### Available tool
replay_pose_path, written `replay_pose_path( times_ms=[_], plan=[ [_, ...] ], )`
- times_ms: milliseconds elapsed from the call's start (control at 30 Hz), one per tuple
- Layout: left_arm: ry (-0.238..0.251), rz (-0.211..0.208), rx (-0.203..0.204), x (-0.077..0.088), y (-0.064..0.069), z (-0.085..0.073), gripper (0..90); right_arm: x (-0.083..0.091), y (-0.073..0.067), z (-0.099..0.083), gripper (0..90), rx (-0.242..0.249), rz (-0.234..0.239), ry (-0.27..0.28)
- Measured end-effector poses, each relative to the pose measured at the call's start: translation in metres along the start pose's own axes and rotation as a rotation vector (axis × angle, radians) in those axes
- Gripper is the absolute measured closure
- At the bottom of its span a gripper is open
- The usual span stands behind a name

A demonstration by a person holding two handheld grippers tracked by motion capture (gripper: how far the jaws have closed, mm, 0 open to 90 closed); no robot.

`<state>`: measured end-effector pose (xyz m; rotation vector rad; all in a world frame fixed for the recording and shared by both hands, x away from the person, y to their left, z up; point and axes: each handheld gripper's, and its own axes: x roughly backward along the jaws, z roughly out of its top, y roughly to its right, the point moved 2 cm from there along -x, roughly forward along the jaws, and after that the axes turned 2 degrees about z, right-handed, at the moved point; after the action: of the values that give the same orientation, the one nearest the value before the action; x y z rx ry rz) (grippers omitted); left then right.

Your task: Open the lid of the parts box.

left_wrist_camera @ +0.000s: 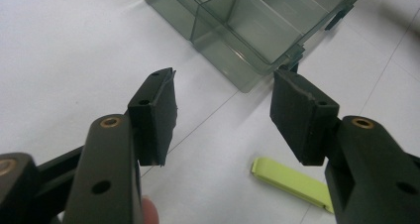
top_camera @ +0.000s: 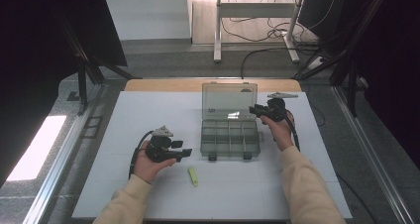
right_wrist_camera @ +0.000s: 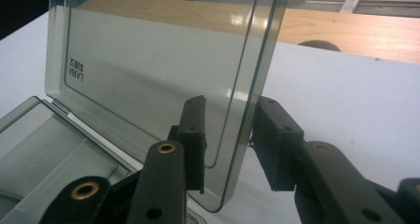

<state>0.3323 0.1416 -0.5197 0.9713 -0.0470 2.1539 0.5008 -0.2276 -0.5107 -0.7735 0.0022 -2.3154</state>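
The clear plastic organizer box is sitting near the middle of the bench, and its lid is standing upright at the box's 12 o'clock edge. So the opening step looks about done, or the lid is being steadied; the compartments are showing nothing inside as far as I can tell. A small yellow-green clip is lying flat on the bench at the box's 7 o'clock, apart from it, and judging by that, putting it into a compartment is probably what is left.

The right hand-held gripper is reaching in from 3 o'clock, its jaws straddling the lid's side edge. In the right gripper view the lid is passing between the two pads; a gap is showing on the far side, so the pads are not clamping it.

The left hand-held gripper is hovering at the box's 9 o'clock with its jaws standing apart and empty, pointing toward the box, with the clip just below it.
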Motion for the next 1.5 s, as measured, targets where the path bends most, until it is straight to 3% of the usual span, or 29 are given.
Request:
replay_pose_path(
  times_ms=[467,867,1233,1500],
  plan=[
    [-0.006,-0.001,-0.008,-0.001,0.000,0.000,43.8,-0.006,0.004,-0.006,64.9,-0.024,-0.039,-0.048],
    [-0.009,-0.008,-0.006,-0.001,0.000,-0.001,43.7,-0.005,0.002,-0.005,59.6,-0.036,-0.038,-0.043],
    [0.013,-0.026,0.001,0.000,-0.001,0.000,43.7,0.010,-0.007,0.002,49.7,-0.010,-0.035,-0.029],
    [0.032,0.022,0.017,0.010,-0.002,-0.001,38.1,0.026,-0.020,-0.006,37.7,0.021,-0.030,-0.081]
  ],
)
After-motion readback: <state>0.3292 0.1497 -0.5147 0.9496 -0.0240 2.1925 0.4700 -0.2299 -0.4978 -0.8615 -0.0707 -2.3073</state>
